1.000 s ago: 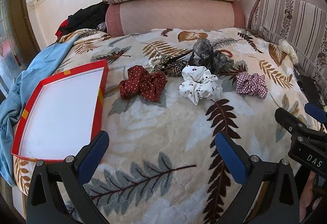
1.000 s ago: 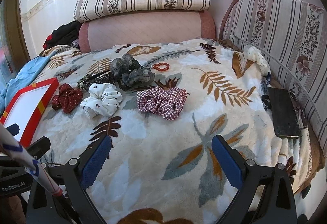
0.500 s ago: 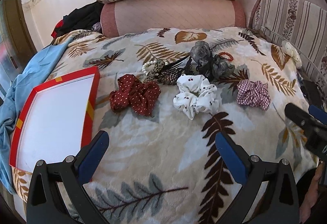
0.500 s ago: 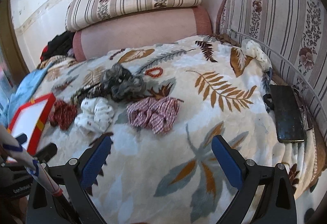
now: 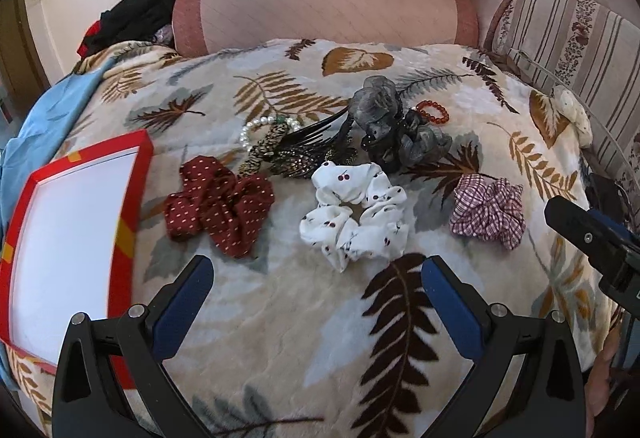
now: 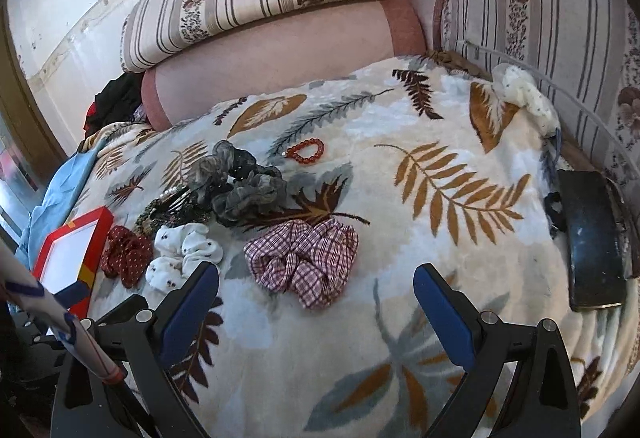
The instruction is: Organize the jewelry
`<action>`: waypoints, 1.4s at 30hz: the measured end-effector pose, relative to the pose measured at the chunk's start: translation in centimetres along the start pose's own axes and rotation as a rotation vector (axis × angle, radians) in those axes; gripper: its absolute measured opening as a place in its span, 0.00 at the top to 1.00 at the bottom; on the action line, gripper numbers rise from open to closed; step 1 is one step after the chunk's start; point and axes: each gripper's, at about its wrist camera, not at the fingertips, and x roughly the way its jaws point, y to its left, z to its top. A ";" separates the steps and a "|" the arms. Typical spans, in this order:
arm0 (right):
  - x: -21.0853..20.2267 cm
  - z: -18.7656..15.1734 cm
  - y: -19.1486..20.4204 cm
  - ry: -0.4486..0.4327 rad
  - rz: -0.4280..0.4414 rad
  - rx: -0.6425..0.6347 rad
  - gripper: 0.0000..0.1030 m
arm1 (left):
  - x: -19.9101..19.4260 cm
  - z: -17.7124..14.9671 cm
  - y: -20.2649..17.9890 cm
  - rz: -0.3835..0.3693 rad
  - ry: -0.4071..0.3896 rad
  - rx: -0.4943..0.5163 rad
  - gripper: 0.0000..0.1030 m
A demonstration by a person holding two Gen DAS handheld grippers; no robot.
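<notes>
On a leaf-print blanket lie a dark red dotted scrunchie (image 5: pixel 218 204), a white cherry-print scrunchie (image 5: pixel 356 216), a plaid scrunchie (image 5: pixel 488 210), a grey scrunchie (image 5: pixel 394 130), a pearl bracelet (image 5: pixel 256 128), a black comb with beaded pieces (image 5: pixel 308 150) and a red bead bracelet (image 5: pixel 432 112). A red-rimmed white tray (image 5: pixel 132 206) lies at the left. My left gripper (image 5: pixel 316 278) is open, just short of the white scrunchie. My right gripper (image 6: pixel 316 286) is open, just short of the plaid scrunchie (image 6: pixel 304 258). The red bead bracelet (image 6: pixel 306 150) lies farther back.
Striped cushions and a pink bolster (image 5: pixel 320 6) line the back. A black phone (image 6: pixel 594 242) lies at the blanket's right edge beside a striped cushion (image 6: pixel 540 10). A blue cloth (image 5: pixel 48 106) and dark clothes (image 5: pixel 128 18) lie at the left.
Both grippers have moved forward toward the scrunchies, which now sit closer in both views. Both stay open and empty.
</notes>
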 end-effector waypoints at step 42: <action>7.9 -0.5 0.5 0.176 -0.029 -0.052 0.79 | 6.3 1.4 -1.8 -0.052 0.052 0.039 0.79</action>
